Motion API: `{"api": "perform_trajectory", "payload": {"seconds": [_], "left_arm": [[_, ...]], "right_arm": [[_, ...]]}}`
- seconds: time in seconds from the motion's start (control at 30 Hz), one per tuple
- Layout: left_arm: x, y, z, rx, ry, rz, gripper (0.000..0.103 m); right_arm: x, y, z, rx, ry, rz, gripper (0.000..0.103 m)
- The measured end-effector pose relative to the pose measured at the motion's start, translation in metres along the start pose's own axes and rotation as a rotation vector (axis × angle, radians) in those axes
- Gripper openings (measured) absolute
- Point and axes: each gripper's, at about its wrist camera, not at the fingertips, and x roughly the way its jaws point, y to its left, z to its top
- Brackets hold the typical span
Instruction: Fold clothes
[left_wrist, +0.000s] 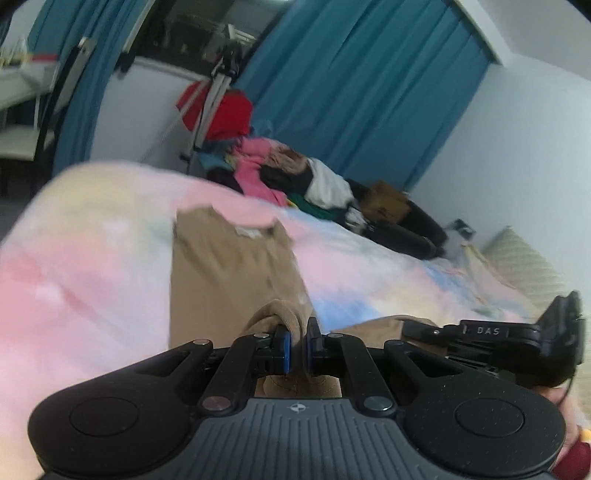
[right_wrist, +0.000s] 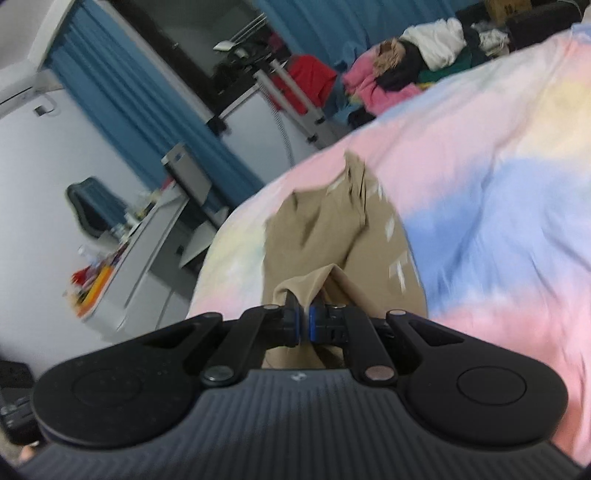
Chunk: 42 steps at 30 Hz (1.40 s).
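Note:
A tan shirt (left_wrist: 229, 273) lies stretched out on a pastel tie-dye bedspread (left_wrist: 88, 258), neckline and label at the far end. My left gripper (left_wrist: 297, 341) is shut on a bunched fold of its near hem. The right gripper (left_wrist: 517, 343) shows at the right edge of the left wrist view, low beside the same hem. In the right wrist view the tan shirt (right_wrist: 332, 236) runs away from me, creased, and my right gripper (right_wrist: 303, 322) is shut on a raised fold of it. Both views are motion-blurred.
A heap of unfolded clothes (left_wrist: 295, 177), pink, white, black and brown, lies at the bed's far end. Behind it stand blue curtains (left_wrist: 362, 96) and a metal stand with red cloth (left_wrist: 221, 110). A desk with clutter (right_wrist: 122, 258) is left of the bed.

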Motion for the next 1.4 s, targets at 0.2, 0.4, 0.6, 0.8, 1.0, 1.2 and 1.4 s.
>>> {"api": "perform_trajectory", "payload": {"seconds": [0.2, 0.4, 0.6, 0.8, 1.0, 1.2, 1.4], "left_arm": [[0.094, 0.022, 0.032, 0.052, -0.002, 0.122, 0.008], [0.171, 0.063, 0.013, 0.078, 0.031, 0.24, 0.008], [0.208, 0.083, -0.001, 0.105, 0.063, 0.279, 0.01], [0.198, 0.068, 0.003, 0.13, 0.05, 0.269, 0.041], [0.161, 0.037, 0.002, 0.164, -0.03, 0.255, 0.096], [0.107, 0.008, -0.012, 0.184, -0.103, 0.255, 0.103], [0.068, -0.002, -0.044, 0.102, -0.052, 0.277, 0.103]], "right_arm": [[0.093, -0.022, 0.02, -0.053, 0.017, -0.087, 0.008], [0.185, -0.044, 0.039, -0.106, 0.034, -0.173, 0.008], [0.216, -0.049, 0.035, -0.205, 0.093, -0.201, 0.011], [0.203, -0.032, 0.027, -0.303, 0.067, -0.183, 0.092], [0.158, -0.015, 0.022, -0.318, -0.053, -0.164, 0.103], [0.109, 0.0, 0.009, -0.359, -0.164, -0.143, 0.103], [0.055, 0.017, -0.012, -0.453, -0.296, -0.128, 0.103]]}}
